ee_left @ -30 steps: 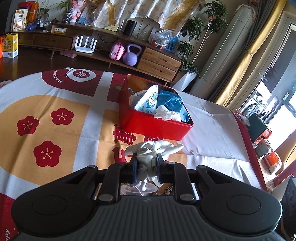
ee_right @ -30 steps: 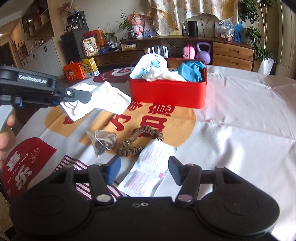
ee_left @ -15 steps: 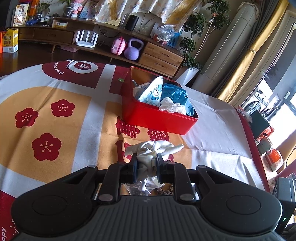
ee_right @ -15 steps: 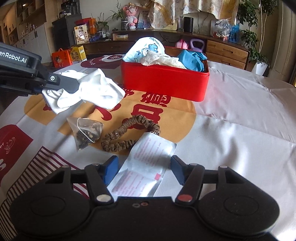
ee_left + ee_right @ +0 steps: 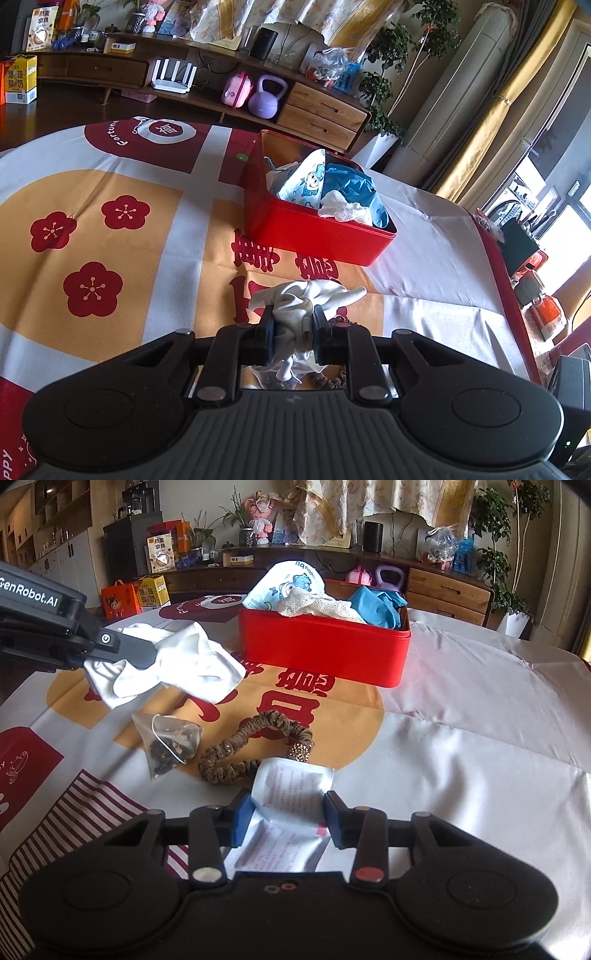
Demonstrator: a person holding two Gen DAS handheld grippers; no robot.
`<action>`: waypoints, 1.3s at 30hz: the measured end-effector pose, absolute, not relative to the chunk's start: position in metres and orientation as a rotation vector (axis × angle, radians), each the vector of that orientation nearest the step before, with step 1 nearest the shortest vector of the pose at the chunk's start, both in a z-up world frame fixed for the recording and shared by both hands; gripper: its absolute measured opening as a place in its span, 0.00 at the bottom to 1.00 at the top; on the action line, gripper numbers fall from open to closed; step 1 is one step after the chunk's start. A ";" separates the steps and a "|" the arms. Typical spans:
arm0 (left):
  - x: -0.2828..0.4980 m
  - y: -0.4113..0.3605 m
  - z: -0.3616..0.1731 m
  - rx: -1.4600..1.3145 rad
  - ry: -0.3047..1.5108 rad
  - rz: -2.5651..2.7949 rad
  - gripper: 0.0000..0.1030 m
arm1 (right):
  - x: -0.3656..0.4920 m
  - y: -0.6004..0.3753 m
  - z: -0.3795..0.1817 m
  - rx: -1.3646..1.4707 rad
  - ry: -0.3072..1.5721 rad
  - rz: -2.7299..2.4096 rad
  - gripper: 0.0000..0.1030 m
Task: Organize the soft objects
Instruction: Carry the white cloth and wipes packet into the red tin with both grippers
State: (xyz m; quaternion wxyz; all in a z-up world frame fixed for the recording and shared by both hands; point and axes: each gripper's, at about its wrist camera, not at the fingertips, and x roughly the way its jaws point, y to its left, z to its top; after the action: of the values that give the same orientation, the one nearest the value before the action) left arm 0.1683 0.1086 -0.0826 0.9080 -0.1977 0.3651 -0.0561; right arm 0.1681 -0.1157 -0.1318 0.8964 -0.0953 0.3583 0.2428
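You're mid-carry: your left claw point(image 5: 293, 332) is clamped on the white cloth point(image 5: 308, 301), held above the bench point(image 5: 424, 258), short of the red tin point(image 5: 317, 240). Next, move it over the tin and release. Your right claw point(image 5: 288, 812) stands apart, straddling the paper sachet point(image 5: 291, 786)

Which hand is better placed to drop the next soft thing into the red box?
Left. The left gripper is already shut on the white cloth, with the red box ahead. The right gripper is open and empty.
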 end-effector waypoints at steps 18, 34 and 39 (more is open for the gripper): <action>0.160 0.095 -0.053 -0.384 0.711 -0.128 0.18 | 0.165 -0.137 -0.052 -0.144 0.667 0.584 0.40; 0.193 0.073 0.001 -0.268 0.641 -0.164 0.18 | 0.208 -0.144 0.008 -0.141 0.578 0.598 0.40; 0.214 0.072 0.015 -0.213 0.615 -0.164 0.18 | 0.230 -0.145 0.015 -0.142 0.569 0.583 0.40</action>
State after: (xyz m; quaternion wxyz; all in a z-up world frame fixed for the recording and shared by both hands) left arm 0.2144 0.0715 0.0149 0.9442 -0.1048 0.3019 -0.0802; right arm 0.2304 -0.1448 0.0147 0.9157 -0.0688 0.2765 0.2834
